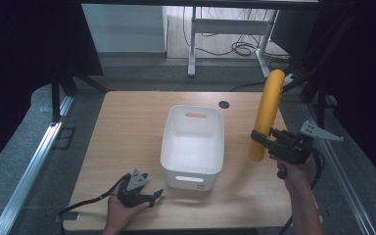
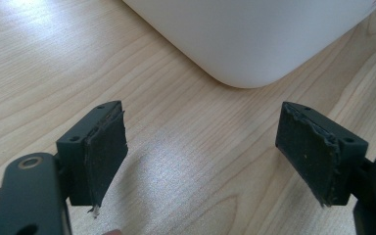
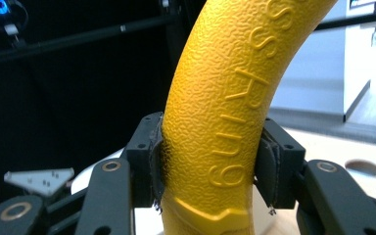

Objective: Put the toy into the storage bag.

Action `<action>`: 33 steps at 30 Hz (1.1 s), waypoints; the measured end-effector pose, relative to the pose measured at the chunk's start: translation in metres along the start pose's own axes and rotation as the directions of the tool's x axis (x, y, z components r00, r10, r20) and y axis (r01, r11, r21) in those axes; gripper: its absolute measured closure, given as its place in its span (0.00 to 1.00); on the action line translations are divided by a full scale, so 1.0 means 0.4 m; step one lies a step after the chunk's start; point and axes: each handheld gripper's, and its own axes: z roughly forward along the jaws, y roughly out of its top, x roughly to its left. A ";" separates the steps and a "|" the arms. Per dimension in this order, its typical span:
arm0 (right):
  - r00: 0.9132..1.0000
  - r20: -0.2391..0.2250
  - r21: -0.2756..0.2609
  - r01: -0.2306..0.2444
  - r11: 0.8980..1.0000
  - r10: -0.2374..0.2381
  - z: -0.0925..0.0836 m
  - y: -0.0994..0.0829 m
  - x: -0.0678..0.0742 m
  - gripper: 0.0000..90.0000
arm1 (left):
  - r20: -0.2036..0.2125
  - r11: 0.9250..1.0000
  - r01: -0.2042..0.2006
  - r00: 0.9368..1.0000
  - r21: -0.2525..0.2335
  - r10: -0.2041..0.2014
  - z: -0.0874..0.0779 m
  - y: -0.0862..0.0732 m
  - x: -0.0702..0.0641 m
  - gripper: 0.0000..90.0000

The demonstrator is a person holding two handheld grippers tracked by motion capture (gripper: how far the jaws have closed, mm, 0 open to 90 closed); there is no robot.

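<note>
Pads of the right tool (image 3: 210, 169) are clamped on a yellow banana-shaped piece (image 3: 225, 112), one pad on each flank, low on its length, just above a moulded ridge near the bottom end. In the high view the right tool (image 1: 260, 138) holds it w/ the long part rising up and away, curved top well above the hand, short stub hanging below the jaws. Landmark: the white bin (image 1: 194, 175), mid-surface. The yellow piece is off the bin's right side, in the air, apart from the rim and not over the opening.

Handling, as a judgement: pebbled skin w/ raised lettering should give the pads good bite, so slipping looks unlikely. Looks like moulded foam or plastic, prob. light; whether it's stiff or squashy can't be read, though the flanks don't bulge visibly at the pads. Grip sits near one end, so most of the length overhangs above; it may pivot in the jaws if swung fast. A hold nearer mid-length would balance better. Not fragile by looks. Curve means it will want to lie on its side once let go in the bin.

Left tool (image 2: 203, 154): jaws spread wide, nothing betw. them, bare wood of the surface (image 2: 54, 58) underneath. In the high view the left tool (image 1: 156, 195) rests low at the bin's near-left corner; the bin's rounded corner (image 2: 254, 44) is just ahead of the pads, not touching.
</note>
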 end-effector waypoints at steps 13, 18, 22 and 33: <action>1.000 0.023 -0.159 0.006 0.987 -0.002 0.036 0.000 0.036 0.56 | -0.002 1.000 -0.001 1.000 0.003 0.001 -0.001 0.000 0.001 0.21; 1.000 0.021 -0.178 0.015 0.984 -0.012 0.048 0.004 0.042 0.56 | -0.001 1.000 -0.002 1.000 0.005 0.002 0.000 0.000 0.001 0.21; 1.000 0.015 -0.197 0.001 0.980 0.002 0.060 0.012 0.053 0.56 | -0.002 1.000 -0.002 1.000 0.005 0.002 -0.001 0.000 0.001 0.21; 0.997 0.073 -0.256 0.038 0.966 -0.020 0.078 0.027 0.100 0.56 | -0.002 1.000 -0.003 1.000 0.012 0.003 0.002 -0.001 0.001 0.21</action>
